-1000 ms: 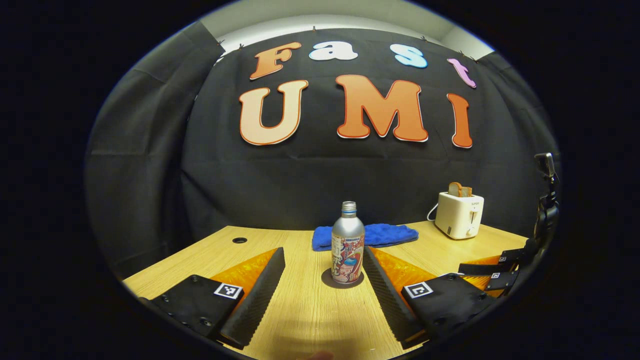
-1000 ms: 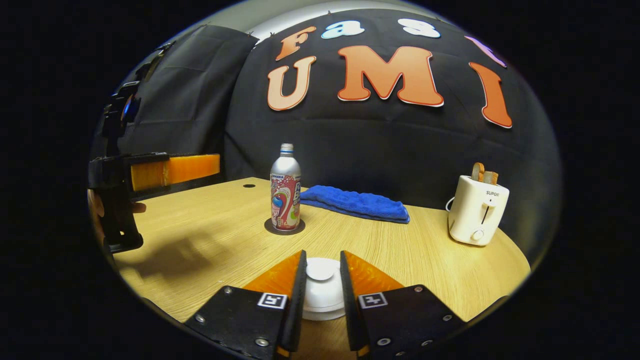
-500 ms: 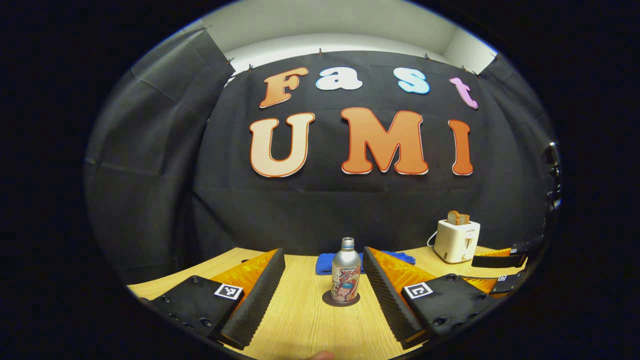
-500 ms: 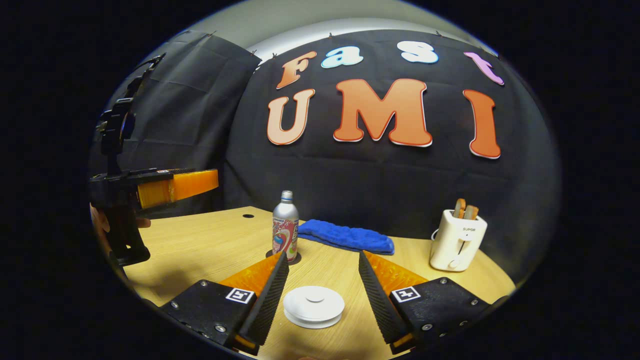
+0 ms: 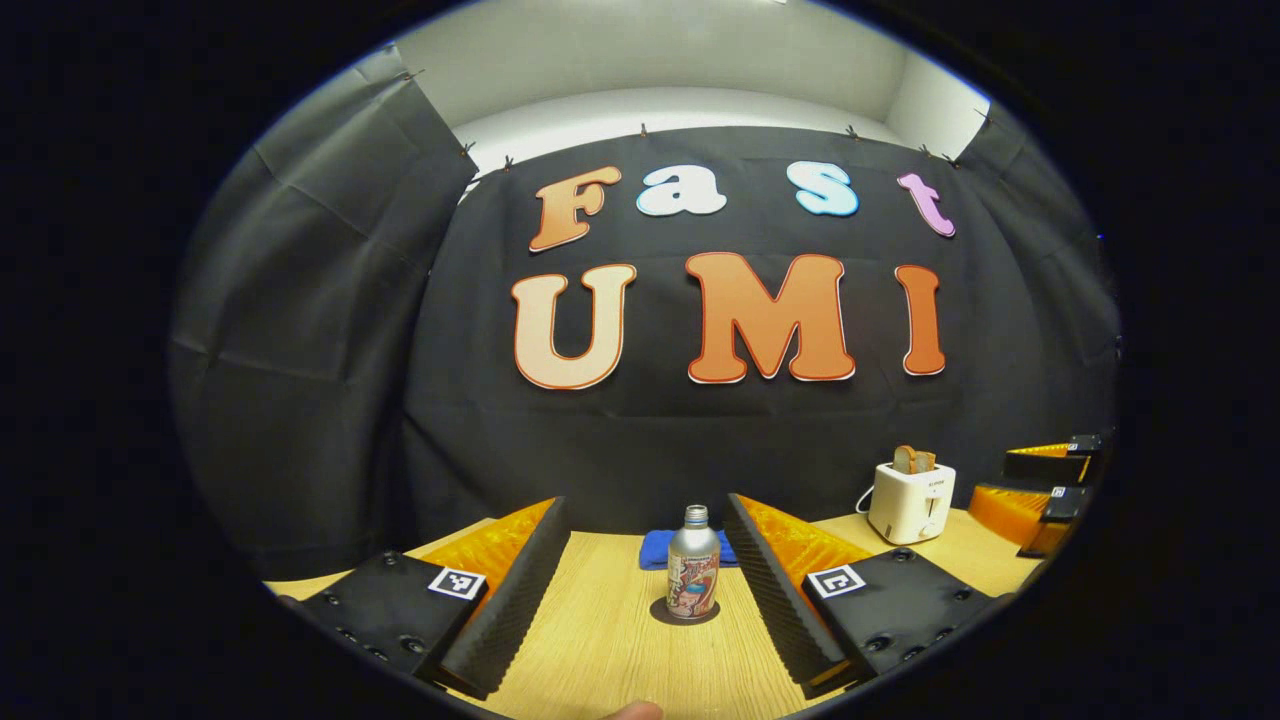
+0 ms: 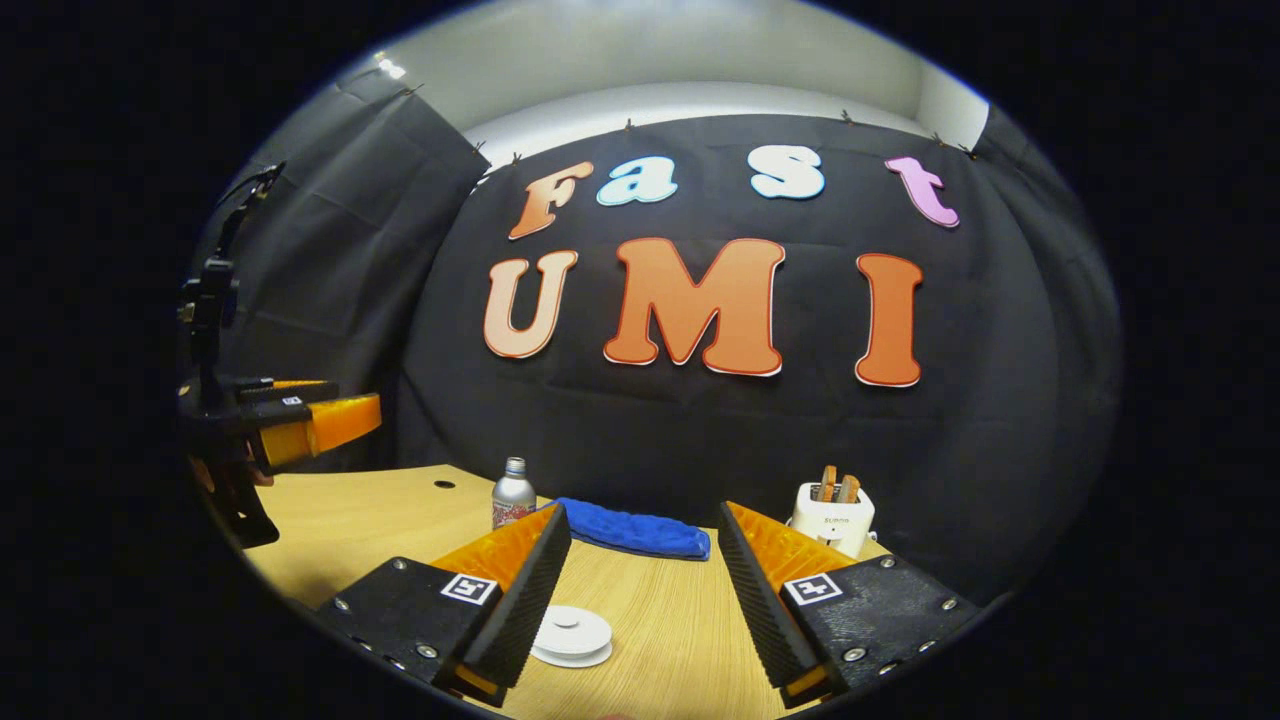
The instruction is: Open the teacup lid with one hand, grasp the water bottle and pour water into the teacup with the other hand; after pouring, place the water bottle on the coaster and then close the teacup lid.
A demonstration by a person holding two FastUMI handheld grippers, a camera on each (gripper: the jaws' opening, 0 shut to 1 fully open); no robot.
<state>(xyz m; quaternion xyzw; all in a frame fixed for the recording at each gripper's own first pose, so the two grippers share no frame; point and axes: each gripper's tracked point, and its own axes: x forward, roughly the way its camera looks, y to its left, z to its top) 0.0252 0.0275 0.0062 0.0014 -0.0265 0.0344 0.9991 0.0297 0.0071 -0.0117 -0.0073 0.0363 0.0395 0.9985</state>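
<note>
In the left gripper view, the water bottle (image 5: 693,561) is seen standing upright on the dark round coaster (image 5: 684,611), its long axis vertical and its capped neck pointing up, on the wooden surface (image 5: 600,640). It is framed between the fingers of the left tongs (image 5: 645,590), which are spread wide apart and hold nothing; the bottle stands ahead of the fingertips, clear of both. Behind the bottle a folded blue cloth (image 5: 655,548) is laid, and to the right a white toaster (image 5: 910,501) with bread in its slots is placed near the back edge. At the far right the right tongs (image 5: 1045,478) are seen from the side, raised above the surface. In the right gripper view, the white teacup lid (image 6: 570,635) is seen lying flat, knob up, on the surface (image 6: 660,620), low between the fingers of the right tongs (image 6: 640,600) and close beside the left finger; whether it is touched cannot be told. These tongs are held wide apart and empty. The bottle (image 6: 513,494) is seen farther back, partly hidden by that finger, with the cloth (image 6: 630,530) and toaster (image 6: 833,515) beyond. The left tongs (image 6: 300,425) are seen at the left edge, above the surface
</note>
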